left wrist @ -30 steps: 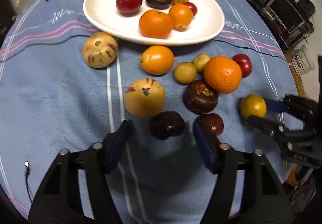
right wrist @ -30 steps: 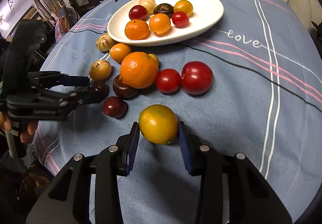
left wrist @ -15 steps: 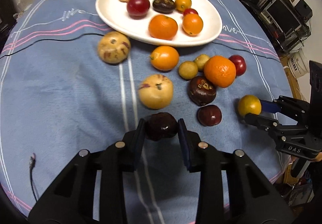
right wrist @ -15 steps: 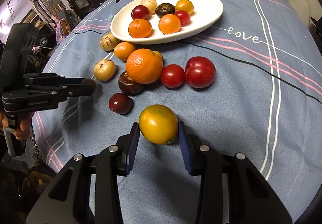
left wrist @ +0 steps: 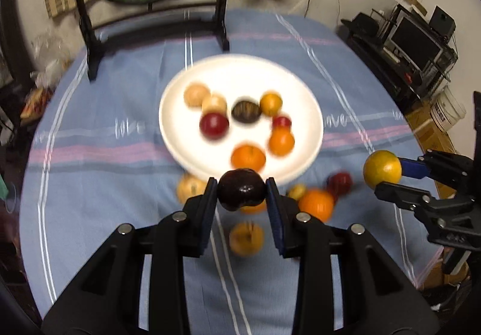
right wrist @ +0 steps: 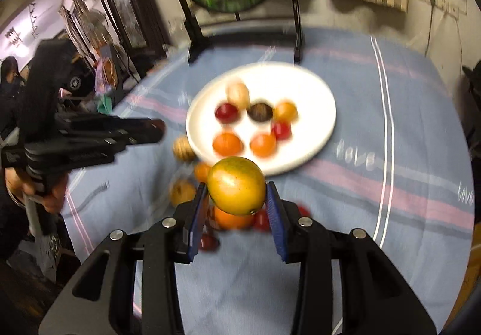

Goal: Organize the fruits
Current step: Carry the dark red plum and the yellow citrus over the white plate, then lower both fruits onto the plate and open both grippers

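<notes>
Both tongs are now carrying fruit in the air, where a second ago they were low over the table. Left tongs [left wrist: 241,193], which were standing apart around it then, are clamped on the dark maroon round fruit [left wrist: 241,193], lifted off the blue striped tablecloth [left wrist: 99,184]. Right tongs [right wrist: 236,187] are clamped on the yellow-green round fruit [right wrist: 236,187], also raised. Both fruits are hanging just in front of the white oval plate [left wrist: 180,136], so I judge the carrying to the plate is beginning. Motion is blurring the plate and the loose fruits near its front rim; some are hiding behind the tongs, so counting them is not possible.
</notes>
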### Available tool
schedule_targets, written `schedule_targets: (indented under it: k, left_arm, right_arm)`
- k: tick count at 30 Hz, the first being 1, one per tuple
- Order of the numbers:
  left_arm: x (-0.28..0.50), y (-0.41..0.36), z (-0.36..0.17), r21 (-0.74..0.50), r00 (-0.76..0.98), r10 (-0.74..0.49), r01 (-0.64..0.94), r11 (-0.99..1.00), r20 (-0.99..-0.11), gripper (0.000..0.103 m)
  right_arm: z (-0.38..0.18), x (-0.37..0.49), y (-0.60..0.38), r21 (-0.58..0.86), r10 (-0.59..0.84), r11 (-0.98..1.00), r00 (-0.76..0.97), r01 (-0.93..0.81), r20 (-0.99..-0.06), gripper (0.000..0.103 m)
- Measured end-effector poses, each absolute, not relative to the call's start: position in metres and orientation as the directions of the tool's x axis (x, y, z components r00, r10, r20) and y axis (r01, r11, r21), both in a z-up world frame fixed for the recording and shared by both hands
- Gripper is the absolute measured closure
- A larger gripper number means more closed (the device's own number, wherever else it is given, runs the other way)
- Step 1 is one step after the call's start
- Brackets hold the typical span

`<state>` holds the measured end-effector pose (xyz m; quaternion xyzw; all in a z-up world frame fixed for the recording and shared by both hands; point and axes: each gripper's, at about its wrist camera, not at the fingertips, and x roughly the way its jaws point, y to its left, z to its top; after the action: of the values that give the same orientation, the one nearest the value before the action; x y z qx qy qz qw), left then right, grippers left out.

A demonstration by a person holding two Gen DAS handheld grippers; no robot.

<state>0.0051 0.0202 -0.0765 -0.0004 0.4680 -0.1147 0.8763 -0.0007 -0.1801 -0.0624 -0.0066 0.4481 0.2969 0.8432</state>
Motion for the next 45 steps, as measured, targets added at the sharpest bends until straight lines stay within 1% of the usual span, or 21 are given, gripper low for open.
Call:
schedule_targets:
  k: [5,12,22,45]
  left_arm:
    - [0.045,0.014,-0.057,-0.093,0.569,-0.183,0.183,0.979,-0.802,0.070]
    - [0.071,0.004,-0.049,-0.070,0.589,-0.159,0.171,0.983,-0.792,0.070]
    - [0.095,-0.003,-0.072,-0.032,0.563,-0.120,0.163,0.986,-0.818,0.070]
    - [0.121,-0.009,-0.103,-0.017,0.515,-0.102,0.167,0.986,-0.851,0.070]
  right_arm:
    - [-0.031,0.031,-0.169,0.261,0.527,0.816,0.479,-0.515,-0.702,0.064]
    - [-0.019,0.067,-0.158,0.273,0.541,0.815,0.503,-0.510,-0.674,0.064]
    - [-0.037,0.099,-0.151,0.311,0.549,0.812,0.466,-0.494,-0.694,0.064]
    - [-0.067,0.134,-0.142,0.326,0.539,0.814,0.419,-0.481,-0.730,0.064]
